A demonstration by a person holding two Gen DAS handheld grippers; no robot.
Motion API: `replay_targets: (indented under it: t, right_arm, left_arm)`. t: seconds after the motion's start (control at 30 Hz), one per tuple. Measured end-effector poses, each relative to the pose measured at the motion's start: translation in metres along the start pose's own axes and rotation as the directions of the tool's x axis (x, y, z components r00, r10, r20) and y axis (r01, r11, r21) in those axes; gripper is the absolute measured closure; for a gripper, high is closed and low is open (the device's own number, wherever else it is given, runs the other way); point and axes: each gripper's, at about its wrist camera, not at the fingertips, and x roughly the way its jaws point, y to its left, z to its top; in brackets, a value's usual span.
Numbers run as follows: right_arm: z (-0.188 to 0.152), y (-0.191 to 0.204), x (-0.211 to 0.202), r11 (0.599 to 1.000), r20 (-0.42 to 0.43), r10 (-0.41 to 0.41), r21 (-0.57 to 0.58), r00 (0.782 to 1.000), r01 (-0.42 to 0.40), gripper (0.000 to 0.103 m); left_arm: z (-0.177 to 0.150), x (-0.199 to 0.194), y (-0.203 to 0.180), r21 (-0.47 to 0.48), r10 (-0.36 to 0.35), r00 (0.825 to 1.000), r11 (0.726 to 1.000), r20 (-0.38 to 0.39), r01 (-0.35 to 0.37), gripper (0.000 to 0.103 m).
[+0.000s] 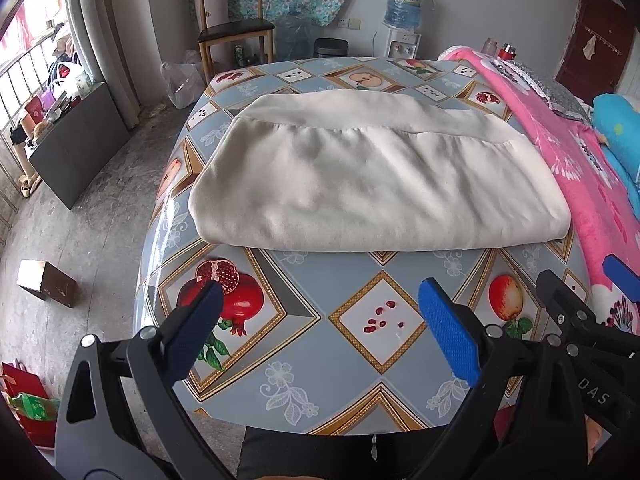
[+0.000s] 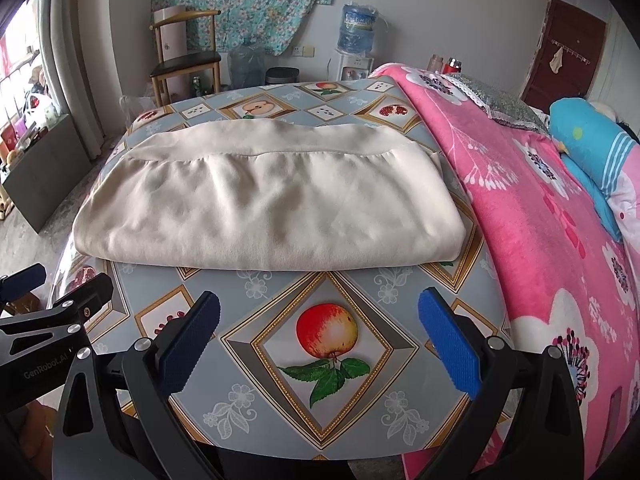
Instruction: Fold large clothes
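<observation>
The left hand-held gripper point(image 1: 320, 312) hangs over the near edge of the worktop point(image 1: 304, 360) with its two blue fingers point(image 1: 448, 332) spread wide apart and nothing between them. The right hand-held gripper point(image 2: 320, 316) sits just beside it, also near the near edge, spread wide with nothing in it. Each one shows at the side of the other's view: the right one point(image 1: 592, 300) at the right edge of the left view, the left one point(image 2: 52, 292) at the left edge of the right view. Neither touches the cloth.

The worktop wears a shiny grey-blue cover with pictures of fruit in gold frames. In the middle of it lies the cream garment point(image 1: 372, 176), folded into a wide thick bundle. Its folded edge faces the near edge, and a smooth band runs along its far side. It reaches close to the left and right edges.

A pink flowered blanket point(image 2: 540, 208) lies along the right edge. Past the far edge stand a wooden chair point(image 1: 236, 20) and a water dispenser point(image 1: 404, 24)
</observation>
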Motion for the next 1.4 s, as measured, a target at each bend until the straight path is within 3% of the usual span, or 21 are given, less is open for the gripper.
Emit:
replay_targets:
  t: [1.4]
  right_arm:
    - [0.0014, -0.0028, -0.0024, 1.0, 0.002, -0.003, -0.002, 1.0, 0.003, 0.006]
  left_arm:
    - [0.0048, -0.0022, -0.0054, 0.003, 0.0, 1.0, 1.0, 0.012, 0.0, 0.009]
